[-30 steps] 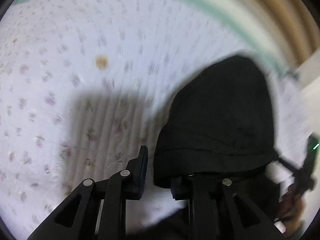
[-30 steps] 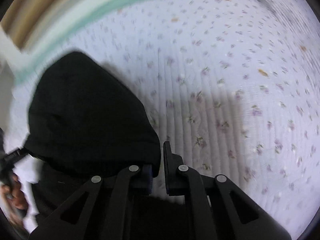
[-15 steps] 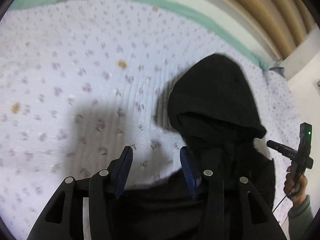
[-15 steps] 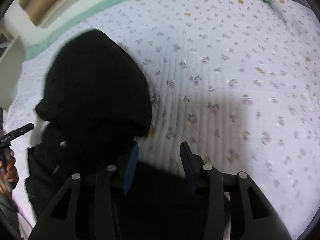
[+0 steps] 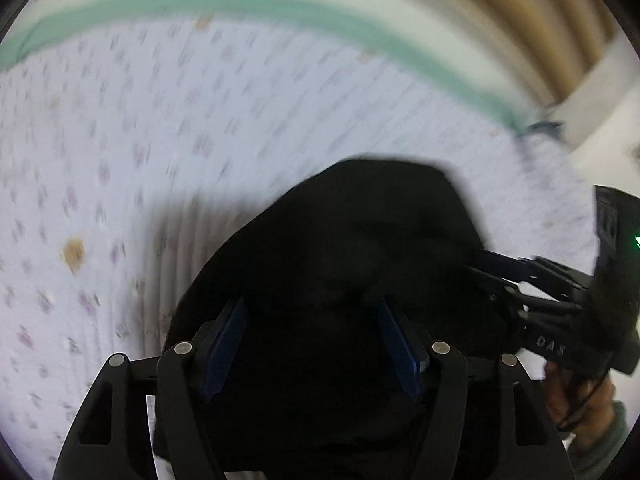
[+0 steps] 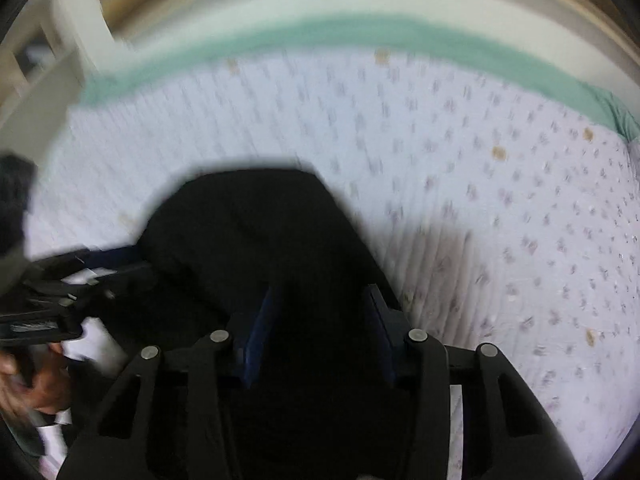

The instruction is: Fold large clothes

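A black hooded garment (image 5: 360, 240) lies on a white quilt with small purple flowers (image 5: 120, 160); its hood points away from me. My left gripper (image 5: 312, 320) is open, its blue pads spread over the black cloth. My right gripper (image 6: 320, 304) is open too, above the same garment (image 6: 248, 232). In the left wrist view the right gripper (image 5: 500, 276) reaches in from the right edge. In the right wrist view the left gripper (image 6: 80, 276) shows at the left edge. Both views are motion-blurred.
A green band (image 5: 280, 8) borders the quilt's far edge, with a pale wooden headboard (image 5: 520, 8) behind it. White furniture (image 6: 48, 80) stands at the left in the right wrist view. Open quilt (image 6: 520, 220) lies to the right of the garment.
A second ago both grippers were shut at the hood's lower edge. They opened half a second ago and now hover farther forward over the garment.
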Demonstrator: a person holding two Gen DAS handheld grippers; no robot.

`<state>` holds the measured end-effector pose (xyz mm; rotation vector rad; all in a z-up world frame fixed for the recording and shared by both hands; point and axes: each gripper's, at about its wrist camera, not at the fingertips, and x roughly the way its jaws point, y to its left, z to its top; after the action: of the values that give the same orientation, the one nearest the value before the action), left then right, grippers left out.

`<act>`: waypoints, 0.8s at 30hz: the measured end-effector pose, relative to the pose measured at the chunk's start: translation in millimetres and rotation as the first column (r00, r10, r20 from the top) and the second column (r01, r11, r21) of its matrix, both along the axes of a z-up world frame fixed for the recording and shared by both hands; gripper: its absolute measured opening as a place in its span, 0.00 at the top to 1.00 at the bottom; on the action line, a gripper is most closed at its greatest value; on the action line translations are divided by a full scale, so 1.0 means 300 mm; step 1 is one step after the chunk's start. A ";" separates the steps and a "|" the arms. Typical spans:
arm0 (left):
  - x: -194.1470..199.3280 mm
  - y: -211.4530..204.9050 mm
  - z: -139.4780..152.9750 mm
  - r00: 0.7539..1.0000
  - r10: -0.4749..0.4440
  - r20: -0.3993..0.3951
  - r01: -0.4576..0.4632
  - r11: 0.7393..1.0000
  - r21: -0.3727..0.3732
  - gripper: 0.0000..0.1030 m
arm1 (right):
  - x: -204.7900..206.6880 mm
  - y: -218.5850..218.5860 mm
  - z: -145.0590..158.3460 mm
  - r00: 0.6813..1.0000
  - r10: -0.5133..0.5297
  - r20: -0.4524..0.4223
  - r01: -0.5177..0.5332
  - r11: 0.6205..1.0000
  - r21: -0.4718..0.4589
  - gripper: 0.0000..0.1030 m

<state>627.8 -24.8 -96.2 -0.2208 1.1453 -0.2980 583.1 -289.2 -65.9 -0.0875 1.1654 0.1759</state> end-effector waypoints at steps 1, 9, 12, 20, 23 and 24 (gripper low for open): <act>0.010 0.009 -0.068 0.999 0.006 -0.036 -0.006 1.000 -0.005 0.34 | 0.022 -0.017 -0.039 1.000 0.002 -0.027 -0.001 1.000 0.006 0.56; -0.046 -0.015 -0.017 0.999 -0.037 0.011 0.036 0.998 0.052 0.34 | -0.015 -0.095 -0.034 0.999 -0.044 -0.020 0.046 0.995 0.083 0.55; -0.109 0.025 0.093 0.996 -0.056 0.073 0.059 0.997 -0.041 0.34 | -0.113 -0.131 0.112 0.995 -0.041 0.090 0.031 0.993 0.112 0.52; -0.174 0.092 0.022 1.000 -0.001 -0.017 0.000 0.998 -0.061 0.34 | -0.236 -0.239 0.034 0.996 -0.084 -0.006 0.084 0.995 0.047 0.53; -0.137 0.079 -0.090 0.995 -0.002 -0.104 -0.003 0.999 -0.040 0.34 | -0.216 -0.282 -0.049 0.991 -0.114 -0.073 0.122 0.986 0.116 0.53; -0.139 0.070 -0.080 0.995 -0.007 -0.103 0.005 1.000 -0.024 0.34 | -0.207 -0.294 -0.045 0.989 -0.122 -0.080 0.131 0.984 0.121 0.53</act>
<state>586.1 -3.6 -120.1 -0.2559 1.2447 -0.3084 521.0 -377.6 -79.3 0.1049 1.2251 0.1403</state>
